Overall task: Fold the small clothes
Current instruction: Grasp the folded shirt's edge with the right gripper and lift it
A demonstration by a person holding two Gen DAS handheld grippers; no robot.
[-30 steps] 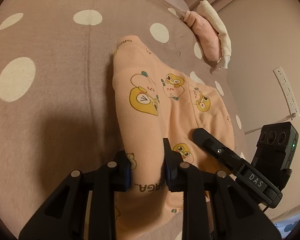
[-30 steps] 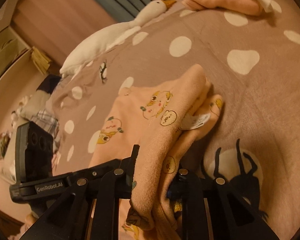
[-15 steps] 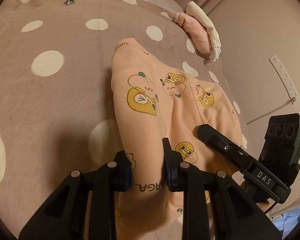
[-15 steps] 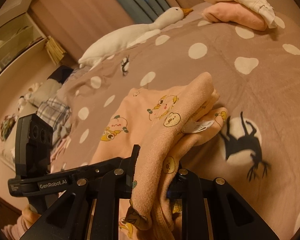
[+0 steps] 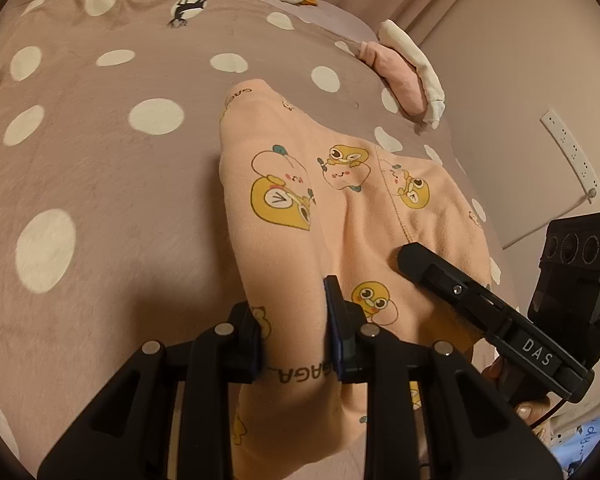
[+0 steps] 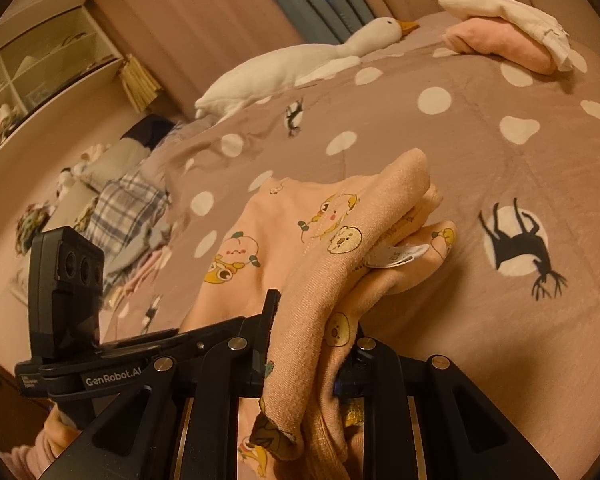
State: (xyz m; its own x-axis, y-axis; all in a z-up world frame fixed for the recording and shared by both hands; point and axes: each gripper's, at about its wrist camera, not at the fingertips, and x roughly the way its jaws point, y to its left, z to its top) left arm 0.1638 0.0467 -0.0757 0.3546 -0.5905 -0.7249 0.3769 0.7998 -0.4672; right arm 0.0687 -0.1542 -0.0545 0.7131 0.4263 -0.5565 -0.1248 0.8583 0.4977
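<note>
Soft peach cartoon-print garment point(image 5: 340, 208), bunched edge pinched in the left claw point(image 5: 296, 336) and right claw point(image 6: 312, 356), over a dotted mauve bedspread point(image 5: 112, 184).

We see both views in dim, warm, orange-tinted indoor light. Fisheye distortion bows the bed point(image 5: 100, 184) and curls straight lines near the dark, vignetted corners. A soft shadow falls on the bedspread below the left tool point(image 5: 296, 340). Focus stays fairly sharp centrally; the far shelves point(image 6: 40, 68) look soft and grainy.
</note>
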